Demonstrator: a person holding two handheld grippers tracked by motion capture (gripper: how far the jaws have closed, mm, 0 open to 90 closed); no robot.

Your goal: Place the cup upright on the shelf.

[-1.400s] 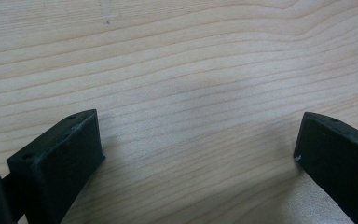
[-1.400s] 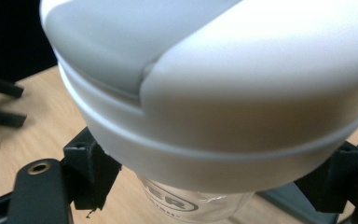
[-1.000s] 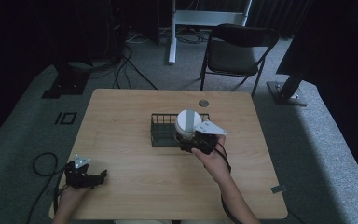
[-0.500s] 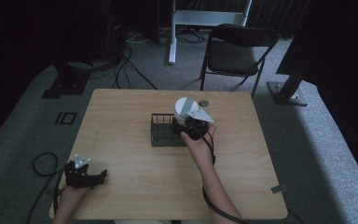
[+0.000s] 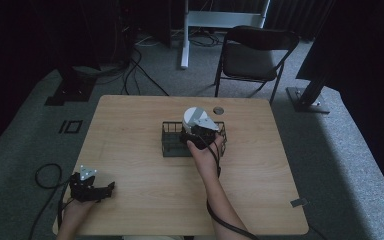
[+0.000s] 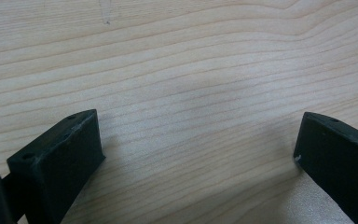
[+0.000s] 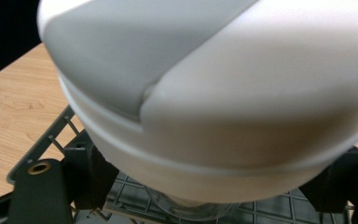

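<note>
A round white and grey container (image 5: 196, 118) with a clear lower part (image 7: 200, 210) is held over the black wire basket (image 5: 172, 145) in the middle of the table. My right gripper (image 5: 198, 135) is shut on it, one black jaw on each side (image 7: 212, 186). The basket's grid floor (image 7: 135, 196) lies just below the container. At the table's near left corner my left gripper (image 5: 97, 190) rests low and open, and bare wood shows between its jaws (image 6: 196, 154).
A small round dark disc (image 5: 218, 110) lies on the table (image 5: 130, 125) behind the basket. A folding chair (image 5: 252, 55) stands beyond the far edge. Cables trail over the floor at left (image 5: 45, 175).
My right gripper has carried the white and grey container away from the person and slightly left, to stand over the basket. The left gripper has not moved.
</note>
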